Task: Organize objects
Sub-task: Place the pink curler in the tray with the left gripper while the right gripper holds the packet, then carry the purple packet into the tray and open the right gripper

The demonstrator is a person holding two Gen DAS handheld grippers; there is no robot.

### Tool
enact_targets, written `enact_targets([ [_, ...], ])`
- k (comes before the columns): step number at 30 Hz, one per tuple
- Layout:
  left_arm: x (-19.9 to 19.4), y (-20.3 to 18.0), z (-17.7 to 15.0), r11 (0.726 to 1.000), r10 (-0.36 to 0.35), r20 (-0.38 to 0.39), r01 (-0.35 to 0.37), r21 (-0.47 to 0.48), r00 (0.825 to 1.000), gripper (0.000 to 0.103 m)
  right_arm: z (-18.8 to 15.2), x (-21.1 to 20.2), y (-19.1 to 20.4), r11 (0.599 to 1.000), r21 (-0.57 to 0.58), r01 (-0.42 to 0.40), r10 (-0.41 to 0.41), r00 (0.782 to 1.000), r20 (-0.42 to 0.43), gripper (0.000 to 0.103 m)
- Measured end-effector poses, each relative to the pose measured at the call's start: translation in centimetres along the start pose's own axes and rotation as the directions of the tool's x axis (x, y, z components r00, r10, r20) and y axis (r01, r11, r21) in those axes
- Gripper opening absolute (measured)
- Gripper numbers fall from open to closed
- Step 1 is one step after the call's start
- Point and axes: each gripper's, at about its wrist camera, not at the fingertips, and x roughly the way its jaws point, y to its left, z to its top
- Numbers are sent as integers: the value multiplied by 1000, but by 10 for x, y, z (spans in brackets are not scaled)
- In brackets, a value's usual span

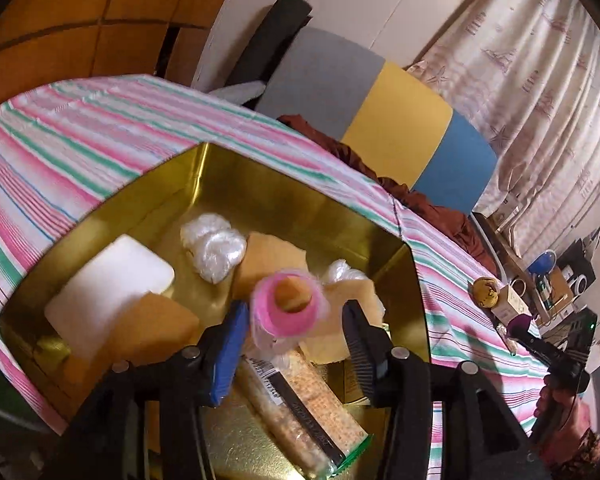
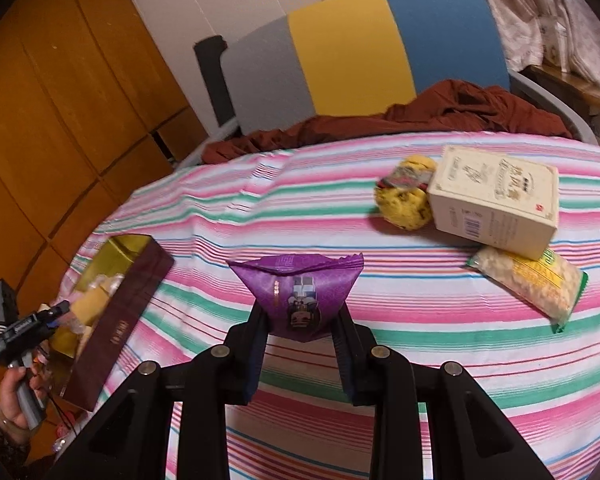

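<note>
My left gripper (image 1: pixel 294 320) hangs over the gold tin box (image 1: pixel 204 184); its jaws stand open around a pink-wrapped snack (image 1: pixel 288 304) without clearly pressing it. The tin holds a white packet (image 1: pixel 108 284), clear-wrapped sweets (image 1: pixel 216 244), yellow cakes (image 1: pixel 272 252) and a long cracker pack (image 1: pixel 300 400). My right gripper (image 2: pixel 300 320) is shut on a purple snack packet (image 2: pixel 300 292) above the striped cloth (image 2: pixel 340 232). The tin (image 2: pixel 116 300) lies to its left.
A cream carton (image 2: pixel 496 204), a yellow wrapped ball (image 2: pixel 404 196) and a green-edged puffed snack bag (image 2: pixel 528 284) lie on the cloth at the right. A chair with grey, yellow and blue panels (image 2: pixel 348 48) and a brown garment (image 2: pixel 440 112) stand behind the table.
</note>
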Motion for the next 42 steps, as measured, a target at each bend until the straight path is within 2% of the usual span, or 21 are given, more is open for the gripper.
enact_targets([
  [5,-19,-7,-6,996,68,73,-72,57,995,54,-3,5,34,997,-24,-72,72,997,-12,31],
  [9,-28,-10,-13,991,109,122,-117,61,987,56,-6,14,70,989,-45,-139,137,990,-34,31],
  [14,-28,-21,-27,996,70,109,-76,48,992,57,-2,32,127,973,-88,-215,211,976,-57,31],
  [19,-25,-35,-38,996,31,73,-37,81,997,57,9,55,184,955,-164,-249,237,968,-86,31],
  [26,-25,-36,-39,998,9,58,-13,68,998,57,21,101,237,949,-211,-233,211,970,-123,31],
  [34,-20,-27,-41,1000,22,29,-22,14,999,57,25,135,244,965,-200,-170,144,980,-138,32],
  [37,-20,-26,-41,1000,22,27,-22,9,999,57,24,141,244,971,-194,-140,114,984,-138,36],
  [39,-21,-26,-40,1000,23,29,-23,13,999,57,22,141,244,970,-202,-136,109,984,-140,43],
  [41,-21,-27,-41,1000,22,31,-22,16,999,57,21,134,243,969,-217,-118,94,989,-114,57],
  [42,-21,-27,-41,1000,21,32,-21,17,999,57,20,129,242,969,-217,-119,98,990,-103,59],
])
